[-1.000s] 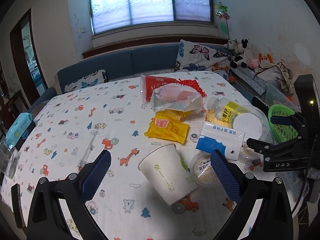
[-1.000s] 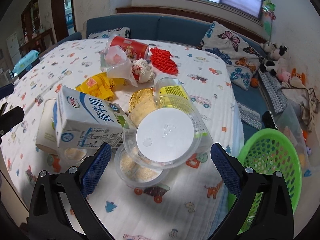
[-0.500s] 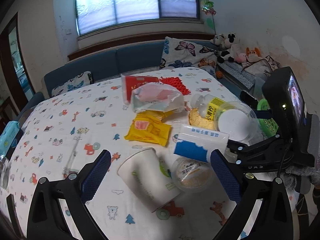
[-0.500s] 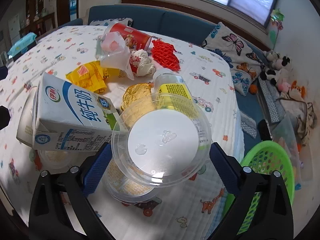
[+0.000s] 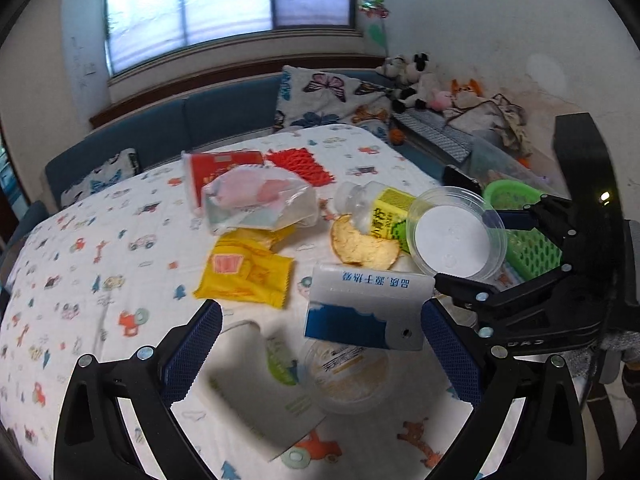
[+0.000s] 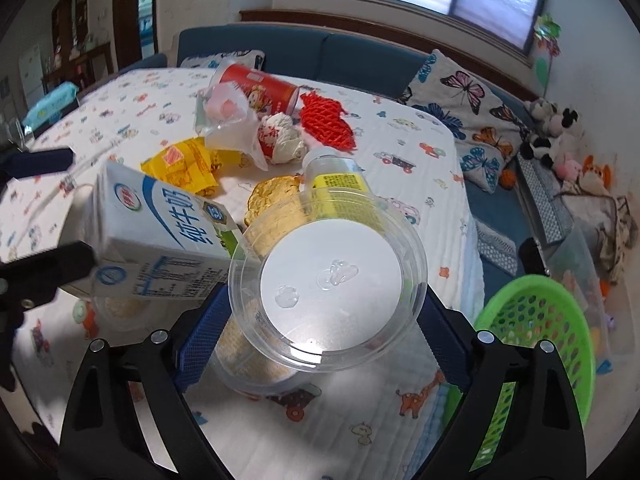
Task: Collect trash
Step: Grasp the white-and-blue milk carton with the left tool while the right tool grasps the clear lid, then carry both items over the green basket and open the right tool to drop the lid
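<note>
Trash lies on a cartoon-print tablecloth (image 5: 80,264). A clear plastic bowl (image 6: 328,284) (image 5: 456,236) leans tilted against a yellow-labelled bottle (image 6: 340,176). My right gripper (image 6: 320,328) (image 5: 468,246) has the bowl between its closing jaws, and the rim meets both blue pads. A blue and white milk carton (image 5: 360,312) (image 6: 160,232) rests over a round plastic tub (image 5: 348,372). A tipped white paper cup (image 5: 256,392) lies beside them. My left gripper (image 5: 320,352) hangs open over the cup, tub and carton, holding nothing.
Farther back lie an orange peel (image 5: 360,244), a yellow wrapper (image 5: 244,272), a clear bag (image 5: 256,200), a red can (image 6: 256,84), red netting (image 6: 328,124) and crumpled paper (image 6: 280,140). A green basket (image 6: 540,340) stands off the table's right edge, a blue sofa behind.
My left gripper has come forward, rightward and lower, so the carton and tub now lie between its fingers. The right jaws have narrowed onto the bowl, which kept its place.
</note>
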